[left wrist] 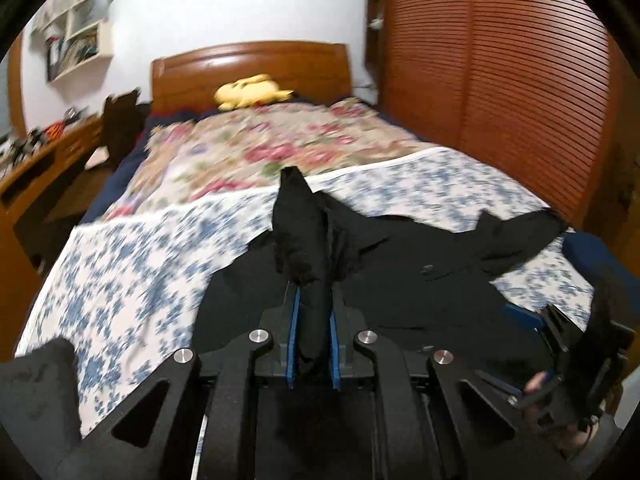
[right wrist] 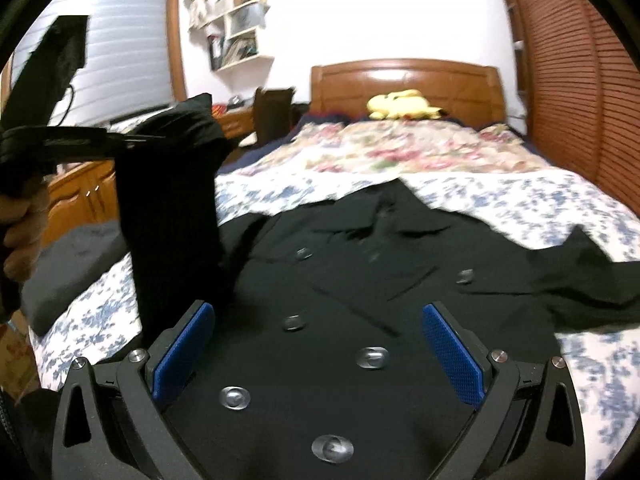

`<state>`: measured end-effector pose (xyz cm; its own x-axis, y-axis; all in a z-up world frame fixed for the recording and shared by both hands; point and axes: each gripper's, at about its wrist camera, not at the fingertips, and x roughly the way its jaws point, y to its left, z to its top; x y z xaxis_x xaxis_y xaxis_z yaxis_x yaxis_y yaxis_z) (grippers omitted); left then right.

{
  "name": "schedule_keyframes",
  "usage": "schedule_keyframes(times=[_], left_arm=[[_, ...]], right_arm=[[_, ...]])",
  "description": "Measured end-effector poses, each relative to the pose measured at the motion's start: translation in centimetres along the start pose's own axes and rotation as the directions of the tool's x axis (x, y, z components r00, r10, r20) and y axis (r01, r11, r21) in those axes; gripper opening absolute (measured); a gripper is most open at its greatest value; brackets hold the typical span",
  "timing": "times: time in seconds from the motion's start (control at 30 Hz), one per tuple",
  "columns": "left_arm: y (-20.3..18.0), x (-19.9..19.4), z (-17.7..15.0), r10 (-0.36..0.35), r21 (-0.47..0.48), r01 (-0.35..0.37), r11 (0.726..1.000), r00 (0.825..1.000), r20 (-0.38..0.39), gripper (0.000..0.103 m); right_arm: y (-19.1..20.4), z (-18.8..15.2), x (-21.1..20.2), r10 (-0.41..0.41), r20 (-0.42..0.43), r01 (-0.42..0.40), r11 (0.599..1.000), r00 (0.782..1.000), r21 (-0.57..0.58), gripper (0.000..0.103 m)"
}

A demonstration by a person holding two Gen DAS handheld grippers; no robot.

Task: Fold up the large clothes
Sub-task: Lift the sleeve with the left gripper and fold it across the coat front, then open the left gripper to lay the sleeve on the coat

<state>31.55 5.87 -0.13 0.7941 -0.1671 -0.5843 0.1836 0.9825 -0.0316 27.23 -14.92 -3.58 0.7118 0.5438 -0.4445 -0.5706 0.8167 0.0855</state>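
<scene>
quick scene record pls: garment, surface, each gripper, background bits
garment: black buttoned coat, spread front-up
surface: bed with blue floral sheet
left gripper: jaws shut on a sleeve of the coat, lifted off the bed
right gripper: jaws open above the coat front, holding nothing
background: yellow plush at the headboard; slatted wardrobe to the right
</scene>
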Motion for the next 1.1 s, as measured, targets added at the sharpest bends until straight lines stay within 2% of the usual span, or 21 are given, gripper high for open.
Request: schedule_keyframes(times=[0.2, 0.27, 0.5, 0.63, 0.77, 0.87, 1.07, 1.1], left_arm=[[-5.9, -1.2, 1.0, -0.062, 0.06, 0.061, 0.996, 0.998, 0.02, 0.013], [-7.5, -1.4, 0.8, -0.075, 0.078, 0.073, 0.994, 0.997, 0.024, 0.013], [-11.4, -2.2, -0.8, -0.108, 0.092, 0.106, 0.99, 0.994, 0.014, 0.013], [-11.9, -2.4, -2.9, -0.077, 0.083, 0.076, 0.994, 0.997, 0.0, 0.013], [-11.3, -2.7, -4.7, -0.098, 0.048, 0.099, 0.994, 0.995, -0.033, 0.025], [-11.1, -3.3, -5.9, -0.117, 0.043, 0.118, 0.992, 0.993, -0.032, 0.038], [-11.0, -4.2, -8.3, -0.124, 0.04, 0.126, 0.991, 0.991, -0.042, 0.048], [-10.8, -4.3, -8.6, -0.126, 0.034, 0.127, 0.991, 0.991, -0.043, 0.059]], right_arm=[[-4.3, -1.4, -2.6, -0.138, 0.015, 0.137, 0.99, 0.99, 0.019, 0.103], [-5.2, -1.9, -3.1, -0.16, 0.009, 0.16, 0.987, 0.987, 0.03, 0.103], [-6.2, -2.2, -4.6, -0.18, 0.001, 0.179, 0.981, 0.984, 0.07, 0.103], [-6.5, -1.8, -5.4, -0.173, 0.004, 0.172, 0.98, 0.985, 0.098, 0.103], [-6.9, -1.8, -5.3, -0.167, 0.003, 0.165, 0.98, 0.986, 0.112, 0.103], [-6.8, -1.9, -5.2, -0.158, 0.003, 0.157, 0.982, 0.987, 0.106, 0.103], [-6.8, -2.2, -4.2, -0.134, -0.028, 0.136, 0.986, 0.991, 0.091, 0.103], [-6.7, -2.3, -4.1, -0.138, -0.034, 0.141, 0.987, 0.99, 0.083, 0.103]])
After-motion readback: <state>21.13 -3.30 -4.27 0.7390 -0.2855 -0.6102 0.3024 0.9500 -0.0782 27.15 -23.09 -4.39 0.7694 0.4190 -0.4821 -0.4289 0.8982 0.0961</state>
